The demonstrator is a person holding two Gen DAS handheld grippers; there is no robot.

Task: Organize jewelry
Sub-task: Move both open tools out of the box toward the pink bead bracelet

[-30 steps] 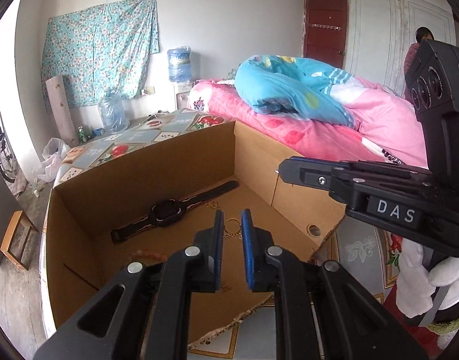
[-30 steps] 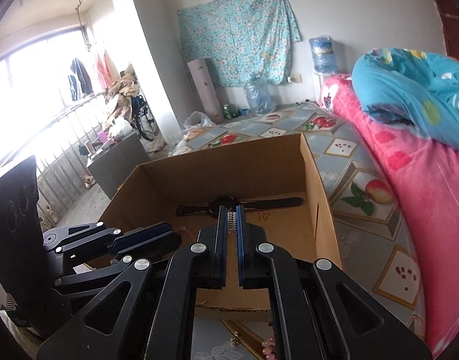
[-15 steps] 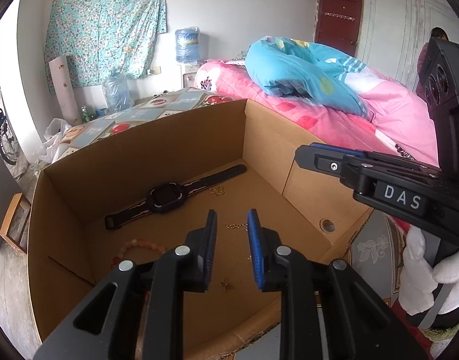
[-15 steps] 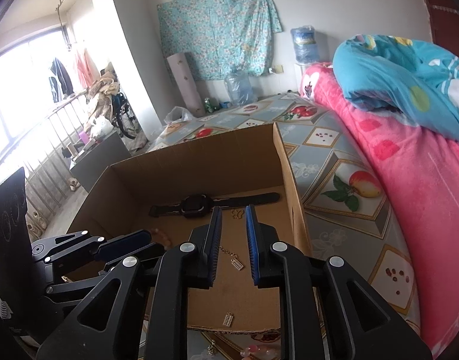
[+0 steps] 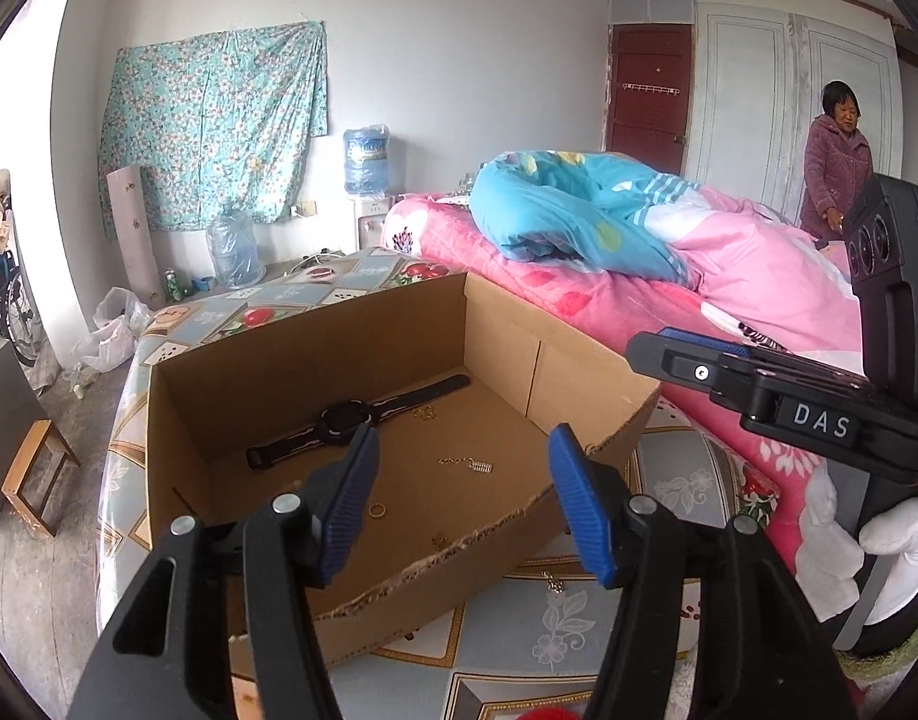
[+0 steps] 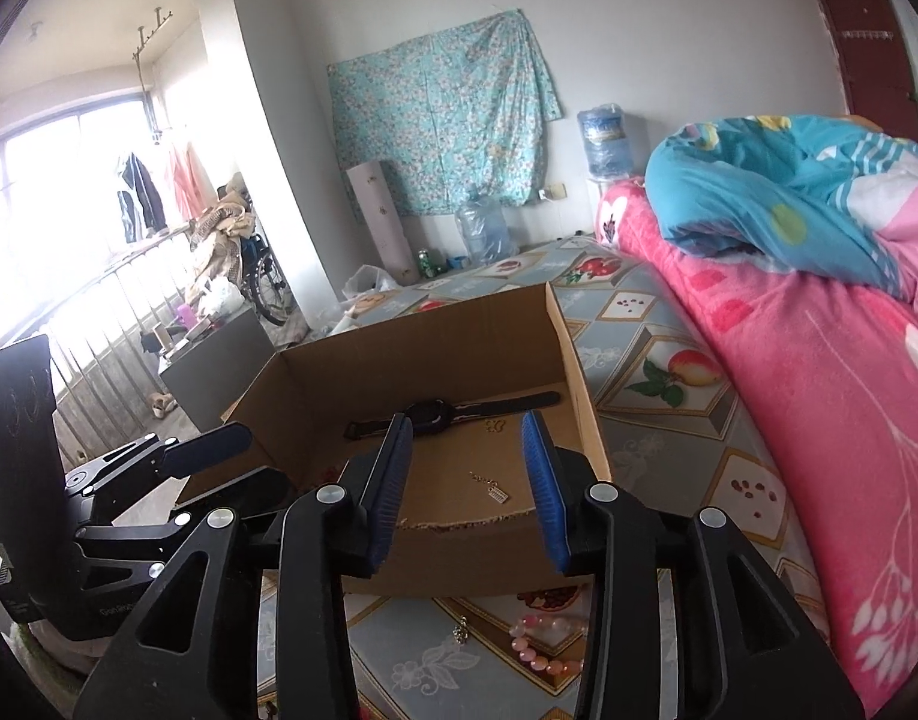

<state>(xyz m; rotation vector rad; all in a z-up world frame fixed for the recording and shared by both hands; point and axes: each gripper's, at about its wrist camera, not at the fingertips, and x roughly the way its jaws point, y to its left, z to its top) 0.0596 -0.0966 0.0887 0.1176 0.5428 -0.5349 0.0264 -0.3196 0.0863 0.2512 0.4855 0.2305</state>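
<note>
Fingers of the left gripper [image 5: 462, 495] and right gripper [image 6: 468, 480] are spreading, empty, above the cardboard box [image 5: 315, 360] holding a wristwatch [image 5: 348, 417] and, apparently, a gold ring [image 5: 376, 510].

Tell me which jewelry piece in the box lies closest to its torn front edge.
The tiny gold charm, just inside the torn edge; the gold ring, chain pendant and watch lie farther back.

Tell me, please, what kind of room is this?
Most likely a lived-in bedroom at home: a bed with a pink blanket and blue quilt, a water dispenser, and clothes hanging by the window.
</note>
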